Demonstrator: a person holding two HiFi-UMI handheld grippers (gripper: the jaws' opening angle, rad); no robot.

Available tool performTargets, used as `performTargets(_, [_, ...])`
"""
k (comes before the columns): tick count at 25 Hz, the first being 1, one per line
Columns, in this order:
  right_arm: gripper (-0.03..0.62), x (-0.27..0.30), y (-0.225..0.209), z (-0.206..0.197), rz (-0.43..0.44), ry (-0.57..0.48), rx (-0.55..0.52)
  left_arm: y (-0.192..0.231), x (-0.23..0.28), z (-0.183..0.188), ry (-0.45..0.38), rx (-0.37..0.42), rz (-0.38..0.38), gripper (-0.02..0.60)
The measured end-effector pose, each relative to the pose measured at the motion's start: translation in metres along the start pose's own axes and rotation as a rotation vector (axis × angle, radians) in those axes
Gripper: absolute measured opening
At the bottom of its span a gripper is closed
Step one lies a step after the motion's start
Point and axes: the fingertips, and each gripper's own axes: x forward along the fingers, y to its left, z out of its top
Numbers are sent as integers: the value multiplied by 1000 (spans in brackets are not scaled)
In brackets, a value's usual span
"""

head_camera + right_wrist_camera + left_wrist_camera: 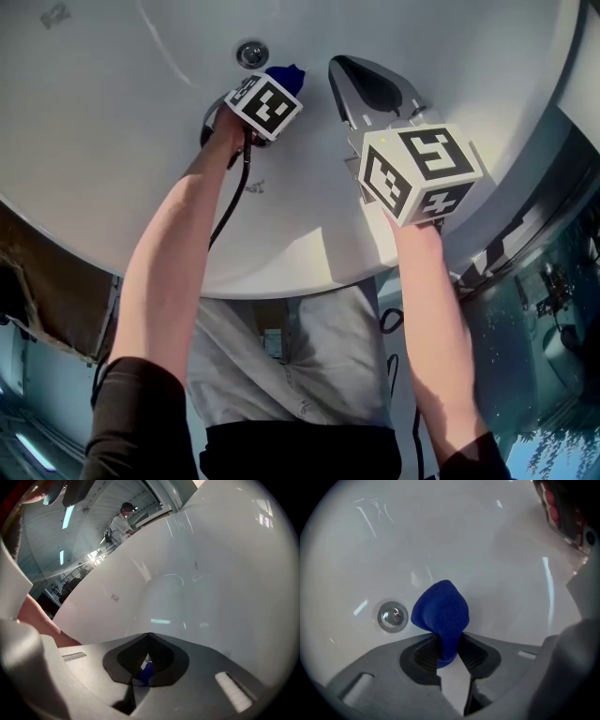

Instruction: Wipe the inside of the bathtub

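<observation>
The white bathtub (112,122) curves below me, with its round metal drain (251,53) at the top of the head view. My left gripper (449,648) reaches down inside the tub, shut on a bunched blue cloth (443,611). The cloth (286,77) sticks out past the jaws and sits just right of the drain (392,616), against the tub's surface. My right gripper (342,70) hovers to the right of it, over the tub's inner wall (201,573). Its jaws (149,637) are shut with nothing gripped; a bit of blue shows through the gap behind the tips.
A black cable (230,202) trails from the left gripper along the forearm. The tub's rim (309,277) runs in front of the person's legs. Beyond the rim in the right gripper view, a person (123,520) stands far off under ceiling lights.
</observation>
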Motion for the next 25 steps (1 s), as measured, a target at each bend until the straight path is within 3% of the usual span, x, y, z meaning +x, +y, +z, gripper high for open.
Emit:
performTargets(5, [6, 3, 1, -3, -2, 14, 6, -4, 2, -8, 10, -56, -24, 106])
performTargets(20, [6, 4, -12, -17, -48, 105, -4, -69, -28, -15, -57, -39, -116, 106])
performTargets(25, [6, -1, -16, -11, -63, 109, -15, -90, -43, -17, -84, -87, -136, 106])
